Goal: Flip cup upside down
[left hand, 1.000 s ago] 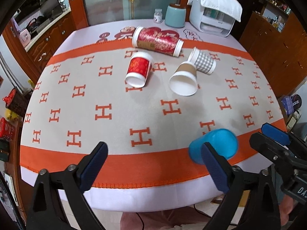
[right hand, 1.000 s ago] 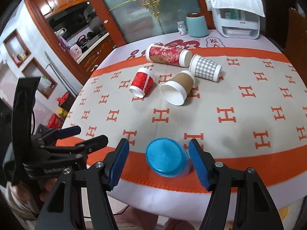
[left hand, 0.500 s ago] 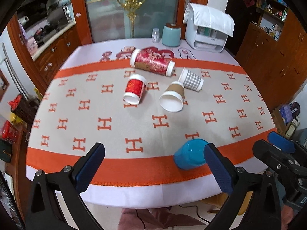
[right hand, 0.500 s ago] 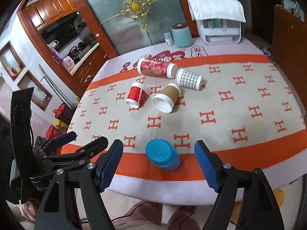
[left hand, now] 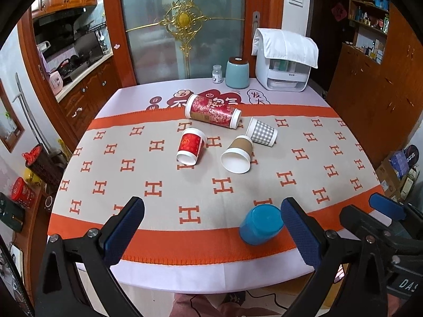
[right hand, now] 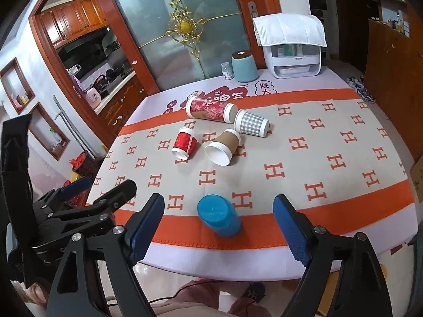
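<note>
A blue plastic cup stands upside down on the orange band near the table's front edge; it also shows in the right wrist view. My left gripper is open and empty, held off the front edge, with the cup just inside its right finger. My right gripper is open and empty, back from the cup, which sits between its spread fingers. Each gripper shows in the other's view, the right one and the left one.
Several cups lie on their sides mid-table: a red cup, a brown cup, a checked cup and a tall red canister. A teal jar, a small bottle and a white appliance stand at the back.
Both grippers have pulled back and up from the table. The right gripper's jaws have opened wider around the blue cup, which stays upside down on the orange band.
</note>
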